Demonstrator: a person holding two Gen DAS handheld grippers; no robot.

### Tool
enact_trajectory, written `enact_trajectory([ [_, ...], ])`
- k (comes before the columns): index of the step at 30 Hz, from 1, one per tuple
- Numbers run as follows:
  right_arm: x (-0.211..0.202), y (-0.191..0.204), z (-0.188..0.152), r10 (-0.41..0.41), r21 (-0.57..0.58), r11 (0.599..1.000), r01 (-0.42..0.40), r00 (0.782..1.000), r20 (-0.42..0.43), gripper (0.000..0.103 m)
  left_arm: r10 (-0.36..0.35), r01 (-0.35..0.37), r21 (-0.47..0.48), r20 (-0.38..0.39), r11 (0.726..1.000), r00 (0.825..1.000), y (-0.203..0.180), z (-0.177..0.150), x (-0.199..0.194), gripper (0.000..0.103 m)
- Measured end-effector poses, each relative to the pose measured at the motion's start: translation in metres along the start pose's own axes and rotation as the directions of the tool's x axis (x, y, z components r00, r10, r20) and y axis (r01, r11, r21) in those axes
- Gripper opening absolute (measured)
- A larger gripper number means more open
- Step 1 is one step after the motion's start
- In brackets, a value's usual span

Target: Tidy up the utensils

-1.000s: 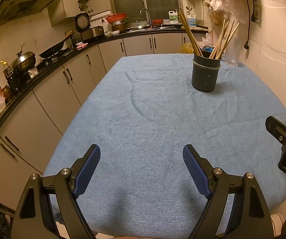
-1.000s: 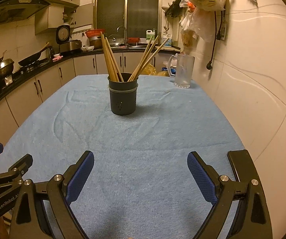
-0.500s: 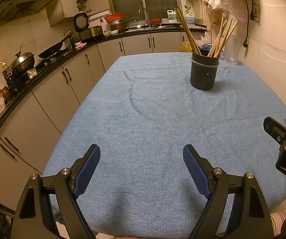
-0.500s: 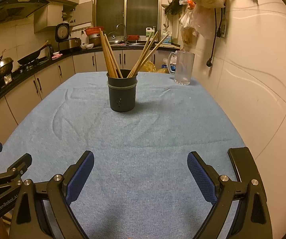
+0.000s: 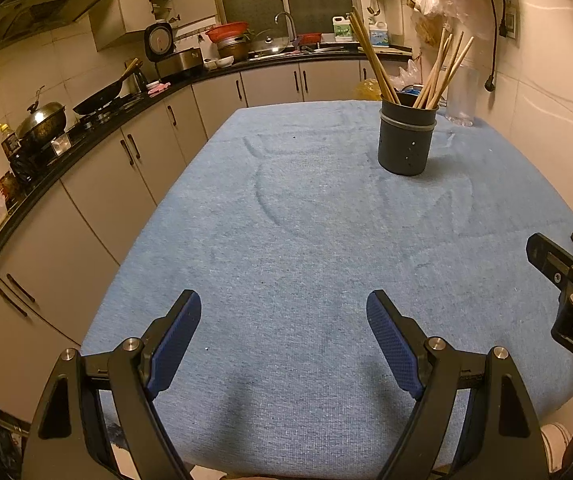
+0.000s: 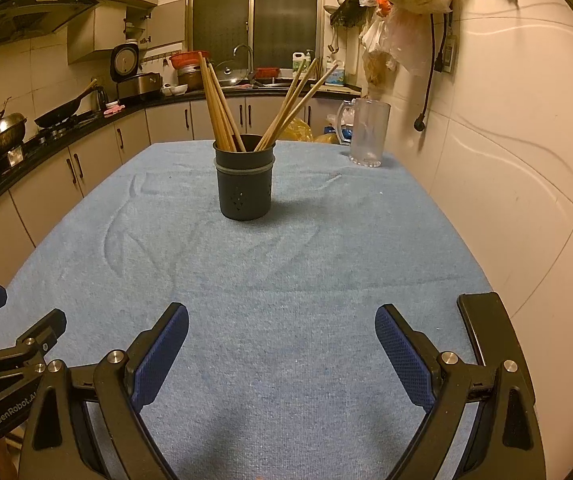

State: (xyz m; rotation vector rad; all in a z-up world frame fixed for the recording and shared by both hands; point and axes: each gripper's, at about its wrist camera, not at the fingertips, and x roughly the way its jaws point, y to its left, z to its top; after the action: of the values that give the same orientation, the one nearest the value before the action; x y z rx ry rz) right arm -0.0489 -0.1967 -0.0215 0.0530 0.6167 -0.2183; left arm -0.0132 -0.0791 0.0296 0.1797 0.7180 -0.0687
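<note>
Two pairs of tongs are in my hands, and both stand spread wide with nothing between their blue pads: the left tongs [image 5: 282, 338] and the right tongs [image 6: 282, 346] hover low over the near end of the blue-clothed tabletop [image 6: 286, 280].

The task's thing is the dark holder [image 6: 245, 184], upright toward the far end of the tabletop, with wooden chopsticks [image 6: 222, 108] fanned out of it in two bunches, one leaning left and one leaning right. I see no loose utensil on the cloth around the holder, so I judge the sorting is done or nearly so, and any step in hand is a tidy-up of the sticks.

If I go in again, I would bring one pair of tongs high toward the holder, come down on a single stick near its upper end, and close gently; the thin round wood will likely slip or twist under hard pressure. I would steady the holder with the other pair, since it looks light enough to tip.

From the right tongs the holder is straight ahead and well apart. From the left tongs the holder [image 5: 406, 142] is ahead and off to the right, also well apart. A clear glass mug [image 6: 368, 134] stands beyond the holder to its right, near the wall.
</note>
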Motion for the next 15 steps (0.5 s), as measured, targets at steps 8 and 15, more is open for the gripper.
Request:
enact_trajectory([
  [8, 0.0023, -0.0003, -0.0011, 0.000, 0.002, 1.000, 0.000, 1.000, -0.005, 0.097, -0.001, 0.001, 0.000, -0.004, 1.000, 1.000, -0.0009, -0.0004, -0.0005, 0.084],
  [15, 0.0033, 0.0001, -0.0017, 0.001, -0.003, 1.000, -0.001, 1.000, -0.008, 0.097, 0.000, 0.000, 0.000, -0.005, 1.000, 1.000, -0.0010, -0.0006, -0.0004, 0.084],
])
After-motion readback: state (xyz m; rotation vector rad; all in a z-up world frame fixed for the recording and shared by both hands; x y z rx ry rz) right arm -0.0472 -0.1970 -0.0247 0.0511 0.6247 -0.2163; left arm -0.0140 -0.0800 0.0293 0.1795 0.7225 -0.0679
